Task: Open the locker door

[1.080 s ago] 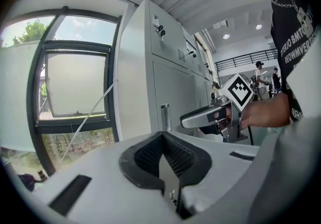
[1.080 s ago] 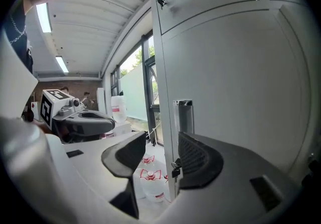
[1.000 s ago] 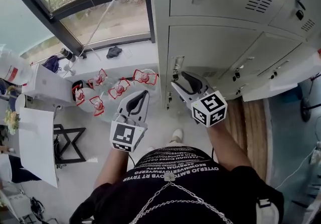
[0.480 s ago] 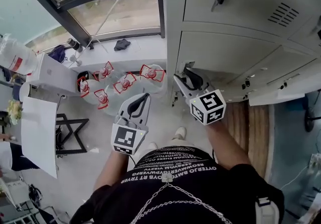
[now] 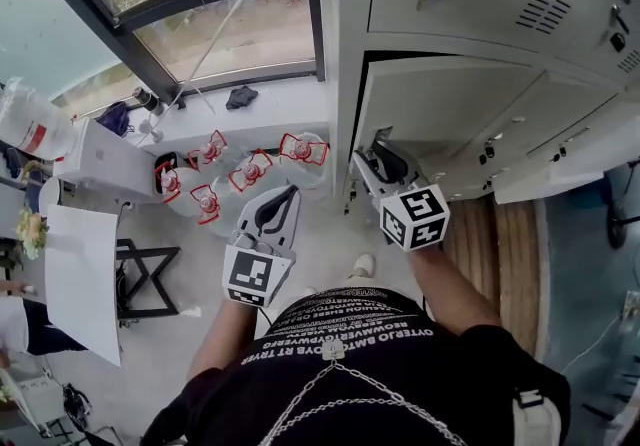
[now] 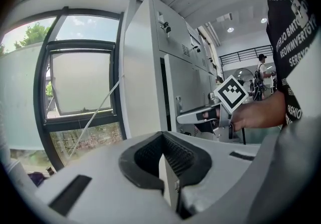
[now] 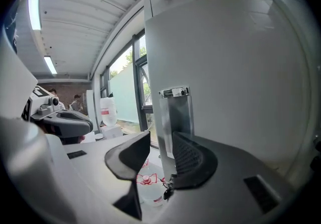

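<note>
Pale grey locker door (image 5: pixel 440 104) ajar; right claw (image 5: pixel 373 154) just closing, not yet clamped, around shiny metal handle plate (image 7: pixel 176 112); left claw (image 5: pixel 287 194) together.

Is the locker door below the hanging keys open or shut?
Ajar: the locker door tilts outward, with a dark gap showing along its top edge.

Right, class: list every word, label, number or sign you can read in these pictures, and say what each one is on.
"OYTERO BMTYUWPVERS": white capitals on the person's black T-shirt, seen upside down; the other rows are unsure.
Marker cubes: black-and-white square patterns only, no letters.
Print on the water jugs: too small to read.
Red label on the large bottle: too blurred.
</note>
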Tool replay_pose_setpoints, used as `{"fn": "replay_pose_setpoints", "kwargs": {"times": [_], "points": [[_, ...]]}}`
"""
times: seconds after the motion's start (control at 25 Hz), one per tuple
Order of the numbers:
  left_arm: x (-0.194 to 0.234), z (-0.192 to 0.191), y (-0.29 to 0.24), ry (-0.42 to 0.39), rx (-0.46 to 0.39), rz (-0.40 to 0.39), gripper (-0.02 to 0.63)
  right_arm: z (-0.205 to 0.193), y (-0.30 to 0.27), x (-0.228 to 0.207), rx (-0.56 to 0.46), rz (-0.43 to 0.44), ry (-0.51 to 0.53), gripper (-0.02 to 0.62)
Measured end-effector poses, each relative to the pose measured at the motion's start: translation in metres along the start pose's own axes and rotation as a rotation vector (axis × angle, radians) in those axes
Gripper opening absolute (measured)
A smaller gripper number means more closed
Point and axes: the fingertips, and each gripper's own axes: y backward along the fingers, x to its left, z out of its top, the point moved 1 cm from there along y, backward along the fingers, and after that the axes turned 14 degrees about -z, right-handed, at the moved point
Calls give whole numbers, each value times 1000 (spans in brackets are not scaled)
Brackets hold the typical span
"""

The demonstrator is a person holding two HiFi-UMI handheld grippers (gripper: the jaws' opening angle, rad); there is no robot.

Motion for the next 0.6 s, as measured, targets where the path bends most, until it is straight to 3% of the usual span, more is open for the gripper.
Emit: {"fn": "replay_pose_setpoints", "kwargs": {"times": [0.48,0.6], "points": [[-13,-13,40,-19,5,-66,-2,-14,52,4,36,-157,-22,128],[-12,-20,52,-16,16,-74,-2,-12,62,6,30,-202,-14,196]]}}
